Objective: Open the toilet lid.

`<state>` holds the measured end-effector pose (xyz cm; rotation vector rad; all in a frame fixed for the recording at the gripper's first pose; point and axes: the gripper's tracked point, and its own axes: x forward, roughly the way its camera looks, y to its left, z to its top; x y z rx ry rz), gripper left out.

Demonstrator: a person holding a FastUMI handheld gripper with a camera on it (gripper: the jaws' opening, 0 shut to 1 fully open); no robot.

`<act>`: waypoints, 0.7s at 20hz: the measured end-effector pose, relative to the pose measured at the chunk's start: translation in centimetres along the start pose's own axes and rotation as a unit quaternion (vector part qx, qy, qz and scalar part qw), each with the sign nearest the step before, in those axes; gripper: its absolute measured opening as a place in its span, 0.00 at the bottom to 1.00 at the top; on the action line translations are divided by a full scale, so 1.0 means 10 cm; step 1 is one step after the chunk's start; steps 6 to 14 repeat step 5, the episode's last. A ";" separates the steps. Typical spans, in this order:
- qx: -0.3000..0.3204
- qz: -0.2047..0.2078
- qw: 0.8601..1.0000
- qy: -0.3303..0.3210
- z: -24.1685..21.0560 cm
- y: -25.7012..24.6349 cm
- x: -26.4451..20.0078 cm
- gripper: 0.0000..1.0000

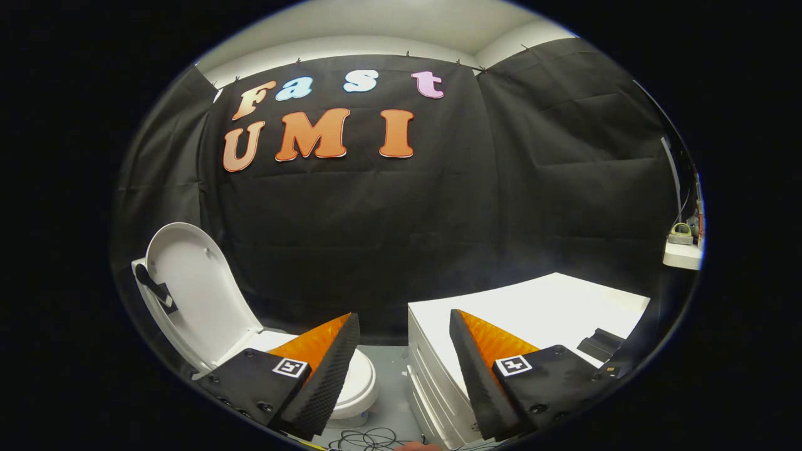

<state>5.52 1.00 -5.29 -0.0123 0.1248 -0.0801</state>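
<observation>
Jaws (404,341) spread, gripping nothing — toilet lid (194,288) upright, beyond the left finger.

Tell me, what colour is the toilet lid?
White: the raised plastic toilet lid, beyond the open tongs, in the gripper view.

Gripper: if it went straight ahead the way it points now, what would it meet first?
Probably the black cloth wall. The open gripper points through the gap between the toilet and the white cabinet; depth is unclear.
</observation>
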 end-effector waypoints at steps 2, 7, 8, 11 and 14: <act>0.000 0.000 1.000 0.002 0.00 0.00 0.00 0.93; 0.000 0.000 1.000 0.001 0.00 -0.01 -0.02 0.93; 0.000 0.000 1.000 0.001 0.00 -0.01 -0.02 0.93; 0.000 0.000 1.000 0.001 0.00 -0.01 -0.02 0.93; 0.000 0.000 1.000 0.001 0.00 -0.01 -0.02 0.93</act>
